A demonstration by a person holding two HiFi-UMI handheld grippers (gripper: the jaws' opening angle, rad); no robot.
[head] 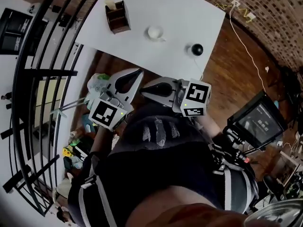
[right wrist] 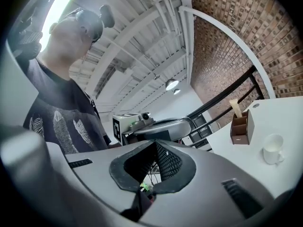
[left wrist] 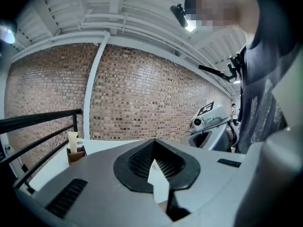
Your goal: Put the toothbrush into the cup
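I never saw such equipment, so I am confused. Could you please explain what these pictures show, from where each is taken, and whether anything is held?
A person holds a tool in each hand: the left gripper and the right gripper. One camera on the head looks down; two others ride on the grippers, looking along their jaws. On the white table stand a wooden holder, a white cup and a black round object. Both grippers are shut and empty.

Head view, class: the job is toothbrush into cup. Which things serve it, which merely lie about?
Job: small white handled cup; left gripper; right gripper. No toothbrush can be made out.
Lying about: brown wooden box; black round object; dark monitor on stand.
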